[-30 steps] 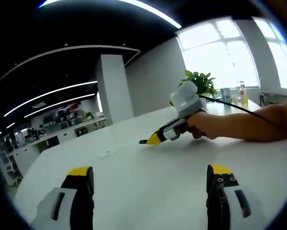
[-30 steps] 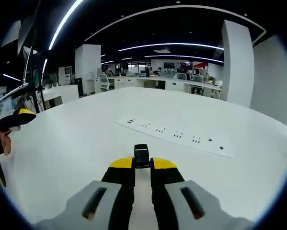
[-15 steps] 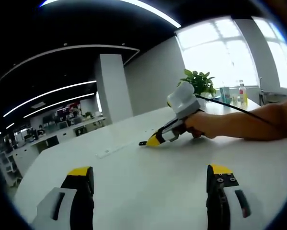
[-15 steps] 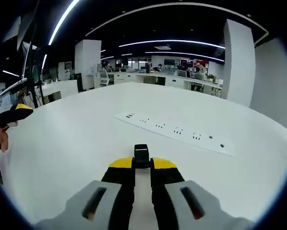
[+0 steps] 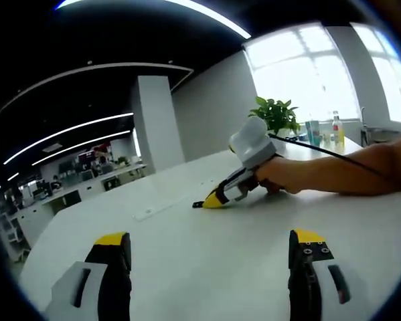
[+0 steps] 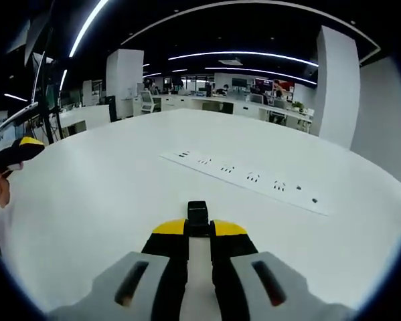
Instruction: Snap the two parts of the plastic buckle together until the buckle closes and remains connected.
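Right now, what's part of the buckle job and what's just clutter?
Job:
- buckle part, black, clamped in the right gripper
- left gripper, jaws apart, nothing between them

Clutter:
- socket strip set in the table
- plant
- bottles by the window

no text, label, brand, number or sign can be read in either view. the bottles [image 5: 337,129] by the window in the left gripper view carry labels, but they are too small and blurred to make out.
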The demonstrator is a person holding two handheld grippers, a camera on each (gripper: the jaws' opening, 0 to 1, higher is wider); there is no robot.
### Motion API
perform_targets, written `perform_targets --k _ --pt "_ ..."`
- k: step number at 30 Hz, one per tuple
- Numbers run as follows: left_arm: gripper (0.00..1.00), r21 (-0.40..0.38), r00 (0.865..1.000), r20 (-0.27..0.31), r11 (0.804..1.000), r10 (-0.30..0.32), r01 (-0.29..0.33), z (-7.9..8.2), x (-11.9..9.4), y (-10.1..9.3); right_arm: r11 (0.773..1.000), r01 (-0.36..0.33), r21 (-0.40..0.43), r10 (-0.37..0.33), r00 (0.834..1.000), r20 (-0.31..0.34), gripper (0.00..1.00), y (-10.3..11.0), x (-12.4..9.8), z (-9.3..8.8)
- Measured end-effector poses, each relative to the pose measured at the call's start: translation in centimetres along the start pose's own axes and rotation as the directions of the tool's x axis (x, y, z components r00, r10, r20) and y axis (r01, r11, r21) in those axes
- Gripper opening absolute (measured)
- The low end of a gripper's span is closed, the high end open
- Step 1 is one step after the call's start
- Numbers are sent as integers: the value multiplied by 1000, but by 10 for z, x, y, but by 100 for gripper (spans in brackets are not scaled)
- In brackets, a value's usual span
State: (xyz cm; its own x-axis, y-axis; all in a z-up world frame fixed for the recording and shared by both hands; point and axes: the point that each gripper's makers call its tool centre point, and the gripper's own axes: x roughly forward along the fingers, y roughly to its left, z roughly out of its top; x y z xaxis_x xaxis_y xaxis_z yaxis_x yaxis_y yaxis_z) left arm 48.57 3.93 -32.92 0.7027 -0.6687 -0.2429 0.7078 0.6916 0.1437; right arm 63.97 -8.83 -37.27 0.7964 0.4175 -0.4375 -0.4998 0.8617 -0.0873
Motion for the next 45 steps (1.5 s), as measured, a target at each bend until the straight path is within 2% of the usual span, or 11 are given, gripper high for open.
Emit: perform_targets --k 11,12,15,17,19,20,24,27,35,42,45 --pt "99 -4 1000 -3 1000 -1 1 0 0 1 999 0 -45 0 1000 12 13 1 1 2" --pt "99 -5 1000 -3 1000 -1 1 0 0 1 999 -9 -41 10 1000 27 20 3 2 5" --pt "99 -12 1000 -9 1000 -2 2 -1 0 1 999 -30 -24 32 996 87 51 6 0 16" --pt "99 -16 1000 -10 1000 -2 1 -2 -1 1 998 -19 -66 28 989 144 63 7 -1 29" --pt "99 -17 1000 -9 1000 3 -3 -1 -1 2 997 4 -74 9 985 173 90 9 0 33" --pt "99 -19 1000 -8 1000 4 -4 -1 -1 3 996 5 -85 12 982 191 98 9 1 35" --pt "99 -20 1000 -10 1000 6 -6 -1 0 4 987 35 -158 -8 985 171 100 8 2 32" --pt "99 -26 1000 -14 1000 4 -5 -1 0 4 987 42 -158 -15 986 169 100 7 0 33" --pt "99 -25 1000 -28 1000 6 -7 -6 0 3 995 41 -93 -20 977 213 100 -3 -5 48" --pt "99 -35 999 -46 999 24 -25 -13 0 11 999 45 -18 -40 970 241 100 -8 -16 46" --pt "99 -38 999 -46 999 26 -28 -11 0 13 997 76 -7 -72 965 252 100 -12 -27 45"
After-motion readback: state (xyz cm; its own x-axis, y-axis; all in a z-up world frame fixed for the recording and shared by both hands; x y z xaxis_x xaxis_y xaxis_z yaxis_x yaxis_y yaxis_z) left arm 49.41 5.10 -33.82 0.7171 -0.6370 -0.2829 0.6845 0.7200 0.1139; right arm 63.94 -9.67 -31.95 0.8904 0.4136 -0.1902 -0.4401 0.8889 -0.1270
